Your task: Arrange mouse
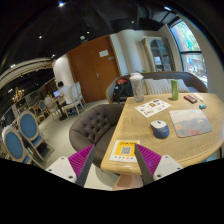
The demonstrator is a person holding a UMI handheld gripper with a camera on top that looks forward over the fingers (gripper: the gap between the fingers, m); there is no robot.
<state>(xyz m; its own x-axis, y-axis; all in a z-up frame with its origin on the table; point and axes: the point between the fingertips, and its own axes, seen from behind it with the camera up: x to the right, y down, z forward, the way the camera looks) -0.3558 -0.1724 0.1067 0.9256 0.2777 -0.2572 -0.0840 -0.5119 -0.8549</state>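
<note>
A grey computer mouse (160,128) lies on the light wooden table (140,120), just left of a grey mouse pad (190,122). My gripper (115,162) hovers over the table's near corner, well short of the mouse. Its fingers with magenta pads (82,158) stand wide apart and hold nothing. A yellow card with a QR code (123,151) lies on the table between the fingers.
A white paper sheet (153,107), a green bottle (174,90) and small items (191,99) sit farther back on the table. A grey tufted sofa (95,124) stands left of it. Blue-backed chairs (25,132) stand at the far left. A wooden door (95,68) is behind.
</note>
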